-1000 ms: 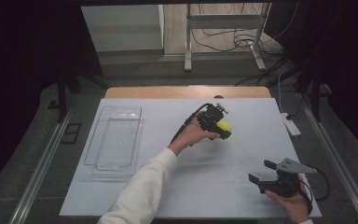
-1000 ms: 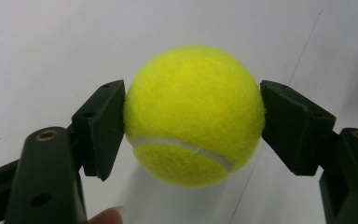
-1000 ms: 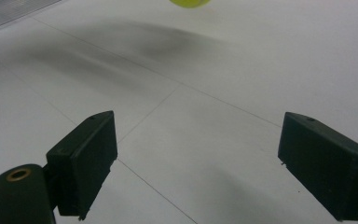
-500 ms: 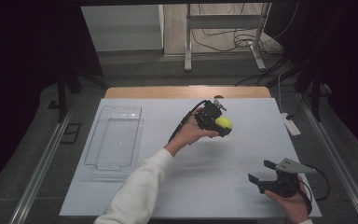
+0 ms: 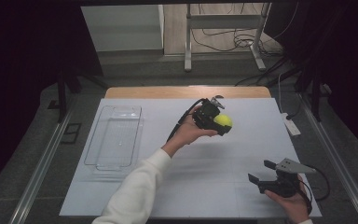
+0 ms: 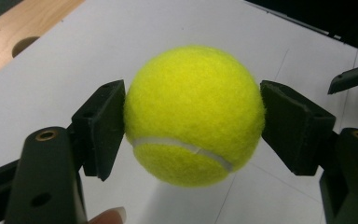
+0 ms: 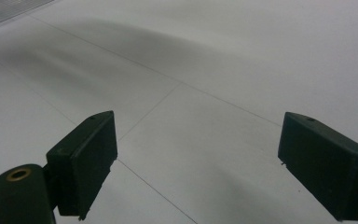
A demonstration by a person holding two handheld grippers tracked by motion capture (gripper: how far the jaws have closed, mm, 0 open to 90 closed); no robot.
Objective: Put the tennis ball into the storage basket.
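So the tennis ball (image 5: pixel 223 121) is properly off the table (image 5: pixel 214 186) now. A second ago it sat lower, closer to the white sheet; since then my left hand (image 5: pixel 189 133) has brought it up and a touch toward the far side, and it now hangs in the air over the far middle of the table. My left gripper (image 6: pixel 193 126) is clamped on it, one black pad pressed into each side of the fuzz, and in the left gripper view there's a clear shadow gap under the ball, so nothing is holding it up but the squeeze. The grip hasn't changed over that second, so I'd call the pickup done and the carry underway. My best guess for where it goes is the clear tray (image 5: pixel 116 140) over on the left, which looks empty and is well apart from the ball.

My right gripper (image 5: pixel 268 175) hasn't budged. It sits near the right corner on my side, jaws wide apart with nothing between them, just bare white sheet ahead in the right gripper view.

Stuff I can't really make out: from above my hand and the gripper body cover most of the ball, and the tray's clear walls are faint, so I can't swear there's nothing small inside it.
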